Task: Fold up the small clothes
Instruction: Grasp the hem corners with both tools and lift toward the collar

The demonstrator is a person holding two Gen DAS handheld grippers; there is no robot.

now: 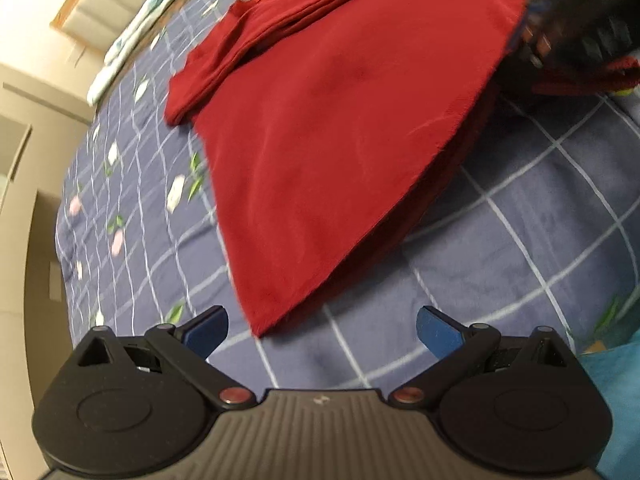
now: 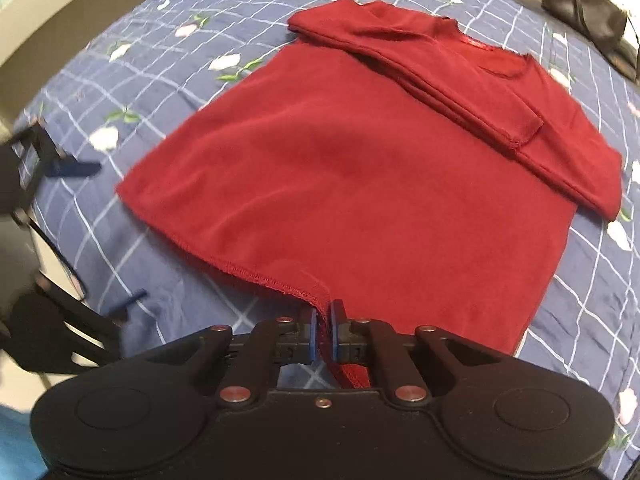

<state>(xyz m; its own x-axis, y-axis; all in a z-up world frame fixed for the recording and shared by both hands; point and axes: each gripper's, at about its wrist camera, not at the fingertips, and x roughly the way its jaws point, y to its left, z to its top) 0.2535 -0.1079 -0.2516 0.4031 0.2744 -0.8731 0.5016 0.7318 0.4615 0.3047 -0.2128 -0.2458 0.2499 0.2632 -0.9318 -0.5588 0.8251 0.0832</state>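
- Red knit top (image 2: 360, 168), a long-sleeved one, lies flat on a bed under a blue checked bedspread (image 2: 160, 60) with a flower print; its sleeves are folded across the chest at the far end.
- At the left, the left gripper (image 1: 322, 330) hovers just short of the near corner of the top, fingers (image 1: 206, 330) spread wide and holding nothing.
- At the middle, the right gripper (image 2: 323, 330) has its fingers pinched on the stitched hem, which lifts slightly off the bedspread.
- I judge the fabric light, soft and limp: it will sag and crease, so hold it at the hem corners, one in each gripper.
- At the far right a dark handbag (image 2: 584, 12) sits beyond the bed; what is in it cannot be seen.
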